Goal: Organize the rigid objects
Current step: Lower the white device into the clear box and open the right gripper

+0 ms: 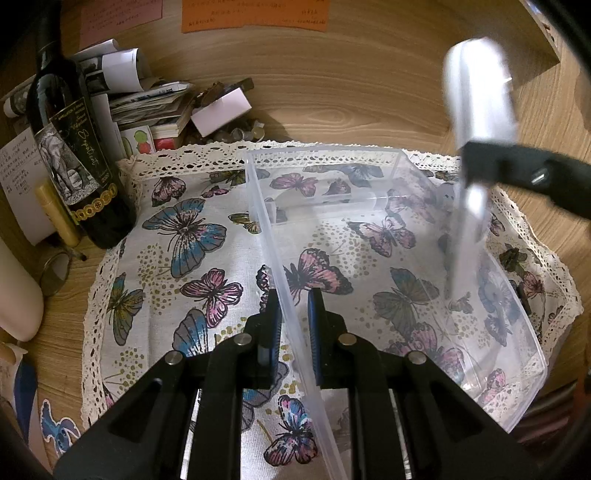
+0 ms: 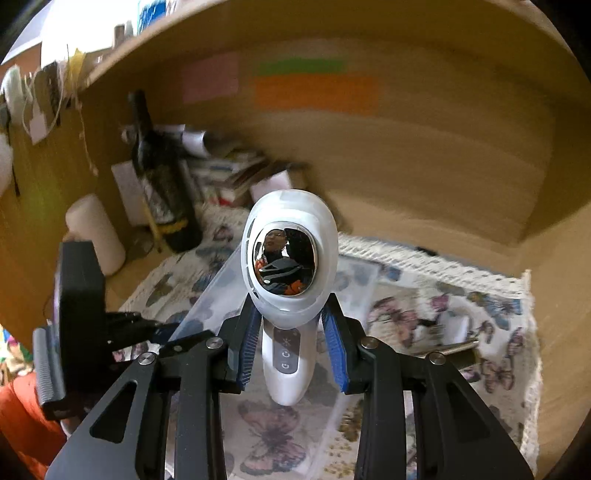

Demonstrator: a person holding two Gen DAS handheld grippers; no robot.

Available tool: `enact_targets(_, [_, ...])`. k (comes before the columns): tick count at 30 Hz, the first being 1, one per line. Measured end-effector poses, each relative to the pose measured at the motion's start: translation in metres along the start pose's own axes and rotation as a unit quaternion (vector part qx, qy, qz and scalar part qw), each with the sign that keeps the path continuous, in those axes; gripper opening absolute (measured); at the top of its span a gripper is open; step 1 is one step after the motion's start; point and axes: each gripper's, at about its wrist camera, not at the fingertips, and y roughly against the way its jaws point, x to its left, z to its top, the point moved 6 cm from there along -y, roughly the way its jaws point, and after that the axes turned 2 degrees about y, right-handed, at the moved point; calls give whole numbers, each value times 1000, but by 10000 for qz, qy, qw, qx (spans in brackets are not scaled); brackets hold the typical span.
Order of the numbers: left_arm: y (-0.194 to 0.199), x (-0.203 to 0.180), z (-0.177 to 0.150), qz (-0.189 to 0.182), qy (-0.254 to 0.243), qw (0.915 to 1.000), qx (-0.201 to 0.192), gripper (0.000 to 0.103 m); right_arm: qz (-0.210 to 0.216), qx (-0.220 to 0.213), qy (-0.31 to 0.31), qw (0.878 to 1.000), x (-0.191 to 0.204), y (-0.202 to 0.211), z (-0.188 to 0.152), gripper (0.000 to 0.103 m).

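A clear plastic bin (image 1: pixel 517 295) stands on the butterfly cloth (image 1: pixel 192 236). My left gripper (image 1: pixel 293 306) is shut on the bin's near left wall (image 1: pixel 291 317), one finger on each side. My right gripper (image 2: pixel 291 328) is shut on a white handheld device (image 2: pixel 290 258) with a mirrored oval head and a button strip on its handle. In the left wrist view the device (image 1: pixel 476 103) is blurred and hangs above the bin's right side, held by the right gripper (image 1: pixel 517 166). The bin (image 2: pixel 221 291) shows below the device in the right wrist view.
A dark wine bottle (image 1: pixel 74 147) stands at the cloth's left edge beside a yellow tube (image 1: pixel 57 214) and a pile of papers and boxes (image 1: pixel 155 107). A white cylinder (image 2: pixel 96 232) stands at far left. A metal cylinder (image 2: pixel 450 349) lies on the cloth at right. A wooden back wall carries sticky notes (image 1: pixel 255 14).
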Motion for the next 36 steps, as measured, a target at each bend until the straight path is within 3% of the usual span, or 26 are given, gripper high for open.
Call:
enact_targets(11, [2,1,-3,-73,1,10000,-47,15,193,958,333,9947,20,-61,-12,31])
enact_targets(22, [4,2,-5,-129,-12,9999,-89,15,150,1681,481,9845,24,-92,-26,31])
enact_targets(29, [4,2,-5,-143,-6,9999,-90,15,113,1724,603,9831,28,-95,-28,32])
enact_targets(36, [5,1,-5,-159,-1,9998,-93,15,-13,1408,671,9878,26,-81,-19,32])
